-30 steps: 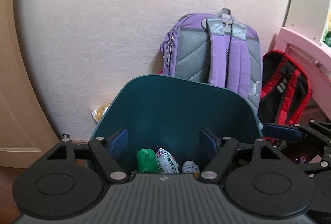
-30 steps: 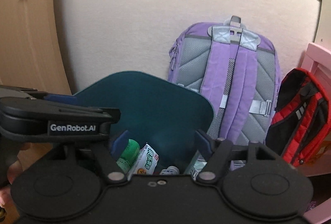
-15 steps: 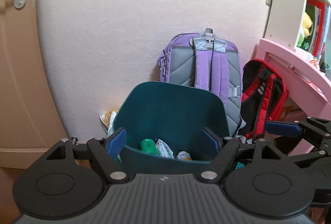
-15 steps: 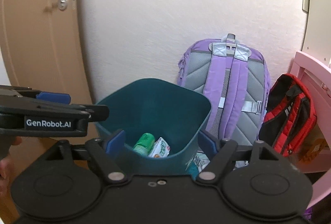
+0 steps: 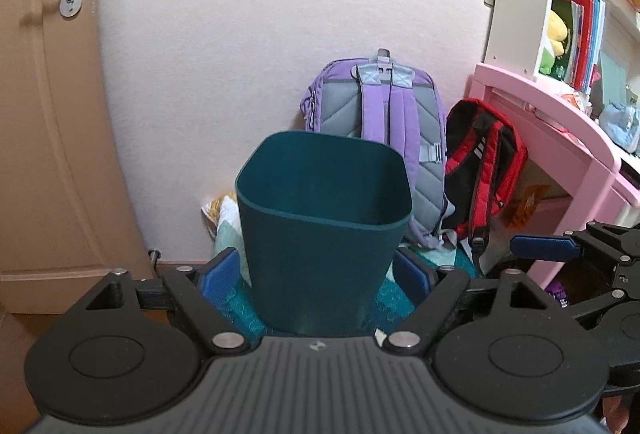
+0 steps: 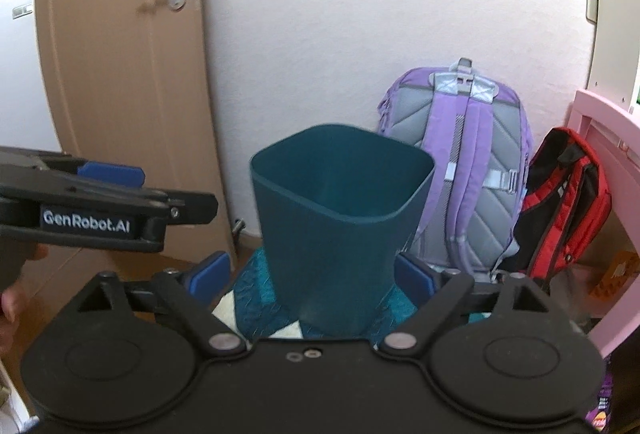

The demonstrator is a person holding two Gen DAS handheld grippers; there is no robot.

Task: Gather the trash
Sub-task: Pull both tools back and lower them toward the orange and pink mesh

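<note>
Dark teal plastic waste bin (image 5: 324,234), square-mouthed with rounded corners and walls tapering toward the base, stands upright on a teal-and-white patterned rug (image 5: 236,306) close to the pale wall (image 5: 260,53). From both wrist views only its outer wall and the upper inner wall show; the contents are hidden from this angle.

Handling, judged: thin moulded plastic, light, fairly stiff at the rolled rim, walls likely to flex if squeezed mid-height. Surface looks smooth, so a side pinch could slip. Best hold is probably over the rim, one pad inside and one outside, near a corner where it is stiffest. The narrow base may let it tip if pushed high up.

Left gripper (image 5: 320,276): jaws opening, blue pads standing wide to either side of the bin's lower wall in the picture, not pressing on it; nothing held. Right gripper (image 6: 312,274): likewise opening, pads apart and clear of the bin, empty. In the right wrist view the left gripper comes in from the left edge, with part of a hand (image 6: 12,298) behind it.

Surroundings: a lilac-and-grey backpack (image 5: 384,121) leans on the wall just behind the bin, and a red-and-black backpack (image 5: 484,169) sits beside it under a pink desk (image 5: 560,121). A crumpled yellowish wrapper (image 5: 216,205) lies behind the bin's left side and may be trash left to collect. A brown door (image 5: 48,113) stands at left.
</note>
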